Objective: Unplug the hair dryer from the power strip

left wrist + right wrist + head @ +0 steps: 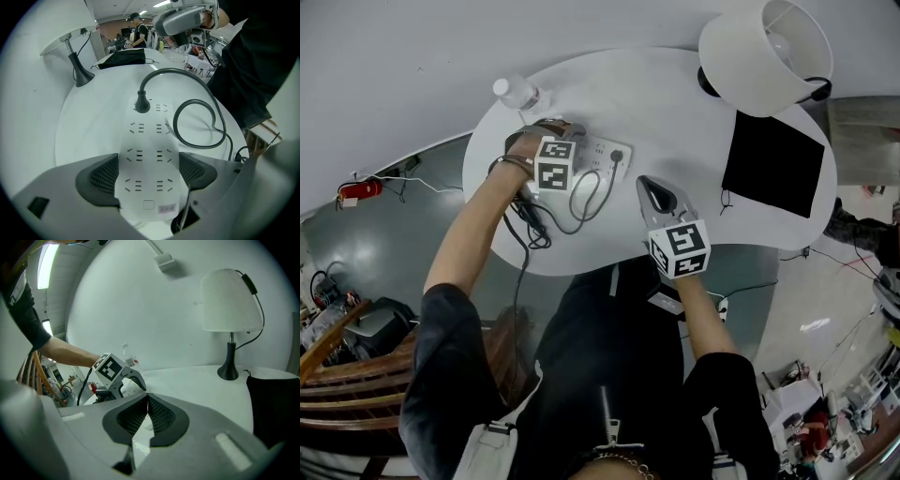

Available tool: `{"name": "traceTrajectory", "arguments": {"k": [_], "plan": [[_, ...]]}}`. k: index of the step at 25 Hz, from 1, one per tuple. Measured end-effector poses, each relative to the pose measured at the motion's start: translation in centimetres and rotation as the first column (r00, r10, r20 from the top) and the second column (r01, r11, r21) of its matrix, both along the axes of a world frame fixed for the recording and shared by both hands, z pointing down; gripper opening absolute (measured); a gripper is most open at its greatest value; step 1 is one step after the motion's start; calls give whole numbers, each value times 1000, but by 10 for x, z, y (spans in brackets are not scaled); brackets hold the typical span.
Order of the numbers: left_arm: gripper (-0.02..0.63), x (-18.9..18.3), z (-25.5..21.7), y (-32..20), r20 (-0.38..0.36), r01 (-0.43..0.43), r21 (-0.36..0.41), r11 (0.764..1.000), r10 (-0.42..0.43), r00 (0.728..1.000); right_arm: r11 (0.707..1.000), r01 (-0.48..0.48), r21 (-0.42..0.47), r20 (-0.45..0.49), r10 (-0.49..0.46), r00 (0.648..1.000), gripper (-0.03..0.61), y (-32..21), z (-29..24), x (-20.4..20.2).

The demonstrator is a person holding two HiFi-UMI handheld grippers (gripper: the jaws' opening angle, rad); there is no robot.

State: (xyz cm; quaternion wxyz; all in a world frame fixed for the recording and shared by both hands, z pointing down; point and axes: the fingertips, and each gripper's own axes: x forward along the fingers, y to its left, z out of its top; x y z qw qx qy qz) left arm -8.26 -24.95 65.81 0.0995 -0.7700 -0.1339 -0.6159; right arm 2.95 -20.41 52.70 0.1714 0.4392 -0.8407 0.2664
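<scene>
A white power strip (602, 153) (149, 140) lies on the round white table (675, 103). A dark plug (142, 105) (617, 156) sits in a socket near its far end. The plug's grey cord (201, 117) (581, 202) loops over the table toward a dark thing under my left hand, mostly hidden. My left gripper (553, 141) (147, 173) points steeply down over the strip's near end, its pads (101, 180) pressed on both long sides. My right gripper (649, 183) (147, 397) hovers above the table's front, shut with nothing in it.
A white-shaded lamp (764, 52) (229, 301) stands at the back right, with a black cloth (772, 164) (123, 57) beside it. A clear water bottle (516, 92) stands behind the strip. The table's front edge is close to my body.
</scene>
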Motion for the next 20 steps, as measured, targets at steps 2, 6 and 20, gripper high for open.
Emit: {"name": "traceTrajectory", "arguments": {"k": [2,6,20], "plan": [[383,1,0,0,-4,2,-9,1000,-3,1000,1000,5,-2,-10,-5,1000,5,-1,4,1],[383,1,1,0,5,7,-16,1000,-7,1000,999,33,3,-46,-32,998,5,-5,14,1],[383,3,4,-3,38,1,-19,1000,-1,999,970,234,65,-225,-215,950,14,-22,46,-21]]}}
